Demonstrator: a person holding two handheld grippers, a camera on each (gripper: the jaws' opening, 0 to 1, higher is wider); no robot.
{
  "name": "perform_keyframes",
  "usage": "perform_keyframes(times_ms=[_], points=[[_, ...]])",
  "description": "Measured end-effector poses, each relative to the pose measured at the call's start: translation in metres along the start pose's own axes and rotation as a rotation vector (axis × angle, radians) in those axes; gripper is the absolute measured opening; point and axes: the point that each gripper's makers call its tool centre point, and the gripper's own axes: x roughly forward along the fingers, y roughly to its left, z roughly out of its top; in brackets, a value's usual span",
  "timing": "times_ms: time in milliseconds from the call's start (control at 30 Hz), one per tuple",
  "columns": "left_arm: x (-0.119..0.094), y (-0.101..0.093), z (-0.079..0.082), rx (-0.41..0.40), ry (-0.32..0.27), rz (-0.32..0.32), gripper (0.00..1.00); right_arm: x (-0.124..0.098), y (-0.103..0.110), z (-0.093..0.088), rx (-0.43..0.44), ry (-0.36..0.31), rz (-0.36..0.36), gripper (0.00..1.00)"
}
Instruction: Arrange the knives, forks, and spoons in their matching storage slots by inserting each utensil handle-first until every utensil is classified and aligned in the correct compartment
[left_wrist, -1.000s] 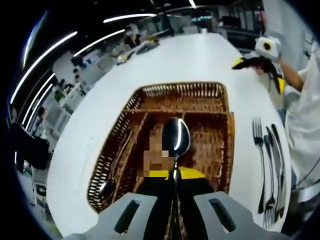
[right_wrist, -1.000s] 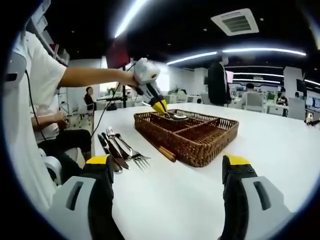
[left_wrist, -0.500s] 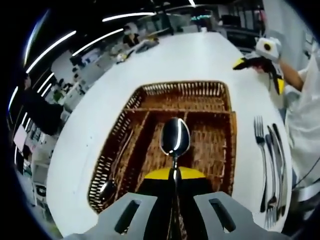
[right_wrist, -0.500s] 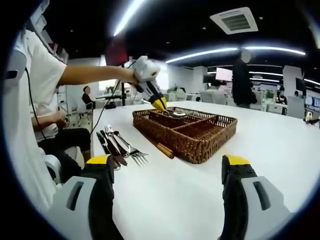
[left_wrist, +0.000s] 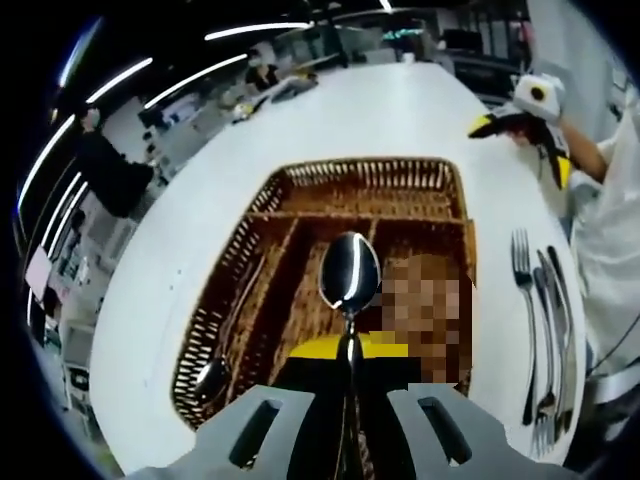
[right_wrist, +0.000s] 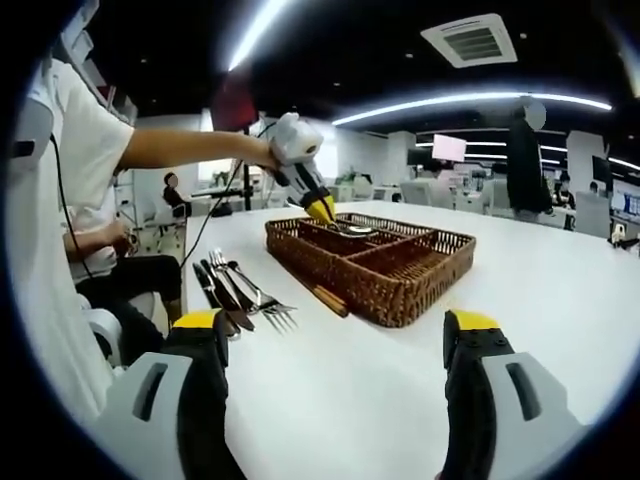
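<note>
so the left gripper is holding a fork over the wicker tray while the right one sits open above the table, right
Not quite: the left gripper holds a spoon, not a fork, as the left gripper view shows, its bowl pointing away over the wicker tray. The rest stands: the right gripper is open above the white table, fingers apart.

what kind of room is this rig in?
Most likely an open-plan office or lab. The right gripper view shows long ceiling light strips, a ceiling air vent and a wall screen behind rows of desks. The wicker tray sits on a large white table, more meeting table than kitchen.
</note>
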Motion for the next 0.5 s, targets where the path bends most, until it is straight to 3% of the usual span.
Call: perform_keyframes(times_ms=[300,500], points=[[-0.0020,-0.0072,-0.0004,0.003,0.006,-0.003,0.03,-0.0001,-0.0014,-0.0006,-0.002,0.000,0.003,0.92],[-0.0036,-0.0020,0.0002,-0.001,0.003,0.002,0.03,-0.0001,-0.0032,0.0000,-0.004,-0.002,0.001,0.92]])
